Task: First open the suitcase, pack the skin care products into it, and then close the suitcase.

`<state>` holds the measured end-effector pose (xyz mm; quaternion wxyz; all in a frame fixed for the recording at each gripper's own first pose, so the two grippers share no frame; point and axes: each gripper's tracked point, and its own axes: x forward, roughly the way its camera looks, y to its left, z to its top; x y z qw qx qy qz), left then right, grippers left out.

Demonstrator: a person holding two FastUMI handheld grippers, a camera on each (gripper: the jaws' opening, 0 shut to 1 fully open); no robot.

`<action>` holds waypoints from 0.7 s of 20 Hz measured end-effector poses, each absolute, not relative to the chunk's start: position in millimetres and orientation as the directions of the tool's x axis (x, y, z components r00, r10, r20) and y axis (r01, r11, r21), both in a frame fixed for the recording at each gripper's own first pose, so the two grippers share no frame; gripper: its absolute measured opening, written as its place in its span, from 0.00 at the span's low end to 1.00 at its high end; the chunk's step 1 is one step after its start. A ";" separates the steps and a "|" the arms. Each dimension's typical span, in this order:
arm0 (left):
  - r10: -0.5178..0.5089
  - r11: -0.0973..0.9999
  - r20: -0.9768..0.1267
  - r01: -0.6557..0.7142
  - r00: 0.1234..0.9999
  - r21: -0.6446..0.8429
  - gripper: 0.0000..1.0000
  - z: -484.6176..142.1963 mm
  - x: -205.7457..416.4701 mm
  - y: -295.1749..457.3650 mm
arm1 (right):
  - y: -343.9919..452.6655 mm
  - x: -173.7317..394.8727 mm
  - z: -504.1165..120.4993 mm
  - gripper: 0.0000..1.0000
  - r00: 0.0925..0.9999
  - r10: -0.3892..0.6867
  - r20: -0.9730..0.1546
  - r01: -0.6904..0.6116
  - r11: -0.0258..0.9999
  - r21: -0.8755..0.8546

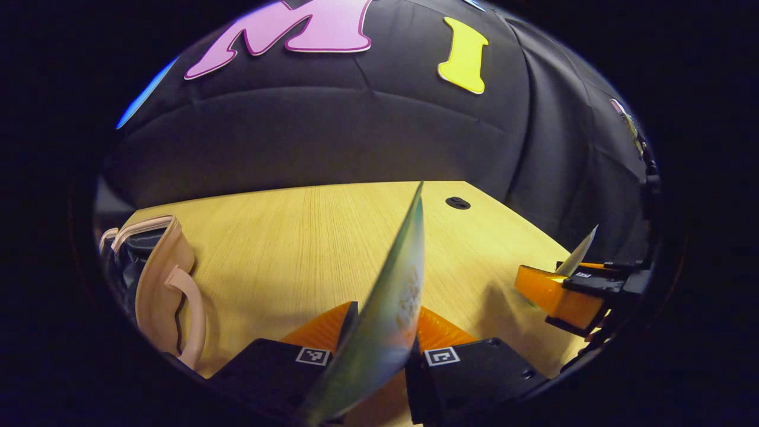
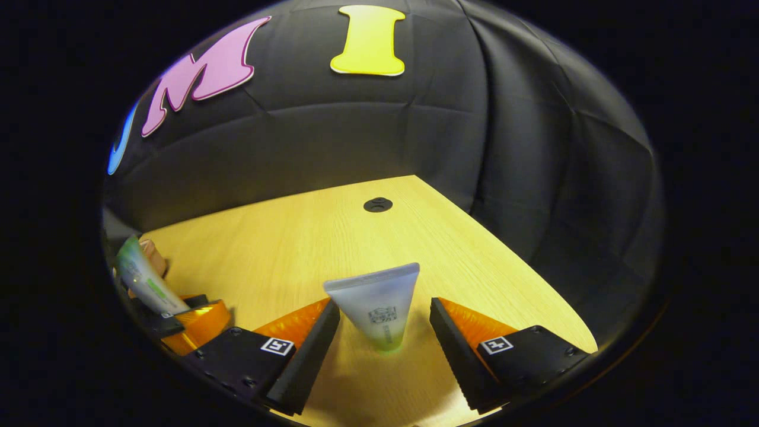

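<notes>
My left gripper (image 1: 379,350) fingers clamp a tube (image 1: 385,296); right gripper (image 2: 384,338) fingers, spread, flank a standing tube (image 2: 379,308). An off-centre close could topple it.

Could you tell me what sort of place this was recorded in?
Probably a staged recording booth, not a home: black cloth wall, a bare wooden table with a cable hole, and an open pink suitcase for packing.

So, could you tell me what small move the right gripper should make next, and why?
Probably close its fingers on the tube. The right gripper is open, with the tube standing upright between its fingers, seemingly untouched. The left gripper already holds its own tube, and the suitcase lies open.
</notes>
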<state>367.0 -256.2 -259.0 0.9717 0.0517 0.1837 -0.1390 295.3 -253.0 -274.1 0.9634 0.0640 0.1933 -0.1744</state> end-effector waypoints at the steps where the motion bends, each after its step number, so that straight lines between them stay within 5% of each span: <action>1: -0.254 0.955 -0.372 0.292 0.893 0.048 0.43 -259.7 365.2 -254.8 | -254.7 296.3 -274.8 0.97 0.865 -0.315 -0.390 0.363 0.930 0.053; 2: -0.255 0.955 -0.371 0.293 0.893 0.048 0.46 -259.7 363.6 -253.3 | -256.6 299.1 -273.2 0.88 0.867 -0.322 -0.381 0.366 0.929 0.046; 5: -0.253 0.953 -0.368 0.297 0.895 0.066 0.43 -260.2 361.1 -250.4 | -252.4 304.8 -267.3 0.32 0.888 -0.298 -0.351 0.333 0.942 0.042; 7: -0.257 0.951 -0.366 0.301 0.895 0.068 0.43 -260.9 360.2 -250.4 | -244.3 301.6 -266.6 0.43 0.898 -0.268 -0.350 0.299 0.953 0.037; 9: -0.271 0.948 -0.361 0.313 0.893 0.063 0.44 -260.6 358.6 -250.9 | -234.1 297.8 -258.6 0.28 0.913 -0.236 -0.334 0.262 0.965 0.033; 10: -0.276 0.947 -0.356 0.316 0.893 0.057 0.44 -260.3 358.0 -250.2 | -227.2 296.6 -250.7 0.34 0.923 -0.220 -0.317 0.241 0.970 0.028; 12: -0.275 0.950 -0.363 0.310 0.890 0.042 0.43 -260.5 352.7 -246.1 | -215.4 291.5 -235.0 0.28 0.937 -0.193 -0.291 0.209 0.978 0.024; 14: -0.268 0.955 -0.340 0.295 0.901 0.028 0.40 -245.9 342.7 -237.4 | -202.9 282.4 -219.0 0.34 0.947 -0.162 -0.279 0.180 0.983 0.039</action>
